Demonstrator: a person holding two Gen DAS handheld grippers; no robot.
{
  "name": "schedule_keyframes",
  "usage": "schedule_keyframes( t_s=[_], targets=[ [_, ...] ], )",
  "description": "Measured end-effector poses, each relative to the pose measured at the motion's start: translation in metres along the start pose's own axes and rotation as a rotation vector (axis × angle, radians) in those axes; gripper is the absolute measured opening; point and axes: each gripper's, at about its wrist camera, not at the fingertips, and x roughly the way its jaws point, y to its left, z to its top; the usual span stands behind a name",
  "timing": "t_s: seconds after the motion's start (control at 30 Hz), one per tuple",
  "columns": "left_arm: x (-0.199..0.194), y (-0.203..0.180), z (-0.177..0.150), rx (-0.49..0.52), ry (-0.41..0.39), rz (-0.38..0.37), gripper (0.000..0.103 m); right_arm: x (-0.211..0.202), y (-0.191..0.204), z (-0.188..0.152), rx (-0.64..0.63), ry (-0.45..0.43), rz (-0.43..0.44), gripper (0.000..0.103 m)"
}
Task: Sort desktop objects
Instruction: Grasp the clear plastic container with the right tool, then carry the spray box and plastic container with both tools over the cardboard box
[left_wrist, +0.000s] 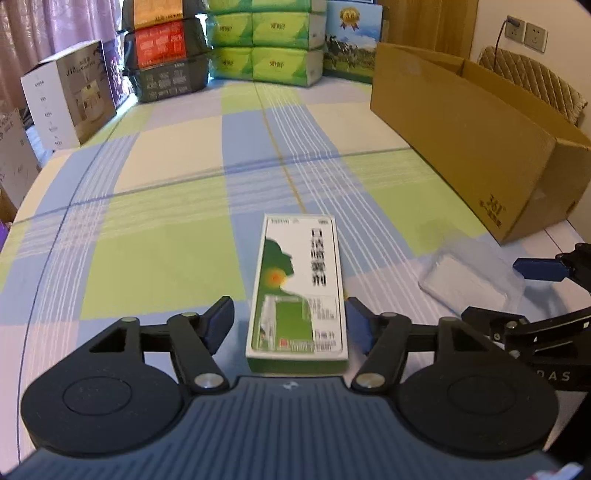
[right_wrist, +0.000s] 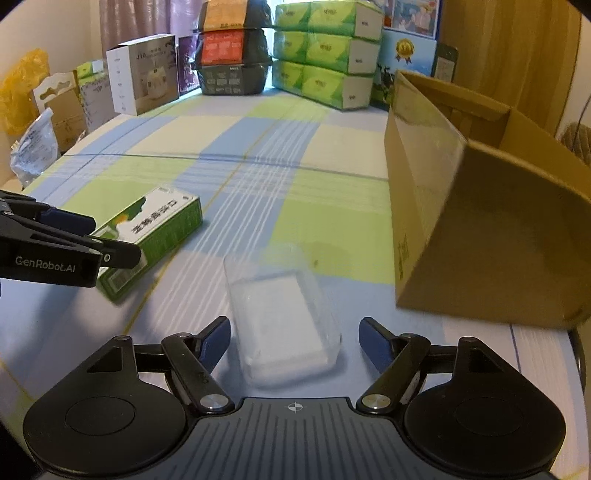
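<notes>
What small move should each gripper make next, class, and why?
Probably close both. The left gripper is open with its fingers flanking the green and white box; the right gripper is open around the clear plastic case. Neither is gripped yet.

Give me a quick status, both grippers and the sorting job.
Left gripper open, straddling green-and-white box. Right gripper open around clear plastic case. Both items on tablecloth; cardboard box open at right, path unobstructed.

Print on the green-and-white box (left_wrist: 300, 291) is blurred; the cardboard box (right_wrist: 480, 221) interior is mostly hidden.
</notes>
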Motion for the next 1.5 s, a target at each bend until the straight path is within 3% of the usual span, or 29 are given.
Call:
schedule_keyframes(
  t_s=[0.23, 0.4, 0.5, 0.6, 1.0, 1.5],
  targets=[
    [0.017, -0.001, 0.005, 0.019, 0.018, 0.000, 0.062, 0.015, 0.000, 0.012, -0.028, 0.000, 0.035, 0.072],
    [0.026, -0.001, 0.008, 0.017, 0.031, -0.009, 0.061, 0.021, 0.002, 0.013, -0.031, 0.018, 0.046, 0.060],
    [0.031, -0.001, 0.010, 0.012, 0.056, -0.027, 0.051, 0.023, 0.000, 0.012, -0.015, 0.033, 0.051, 0.054],
    [0.029, -0.004, 0.010, 0.020, 0.065, -0.019, 0.051, 0.020, -0.003, 0.013, 0.017, 0.046, 0.041, 0.054],
    [-0.024, -0.024, -0.005, -0.079, 0.066, -0.027, 0.050, -0.034, -0.010, 0.019, 0.077, -0.009, 0.013, 0.054],
    [-0.087, -0.079, 0.014, -0.093, -0.011, -0.086, 0.050, -0.115, -0.048, 0.020, 0.171, -0.093, -0.030, 0.054]
  ],
)
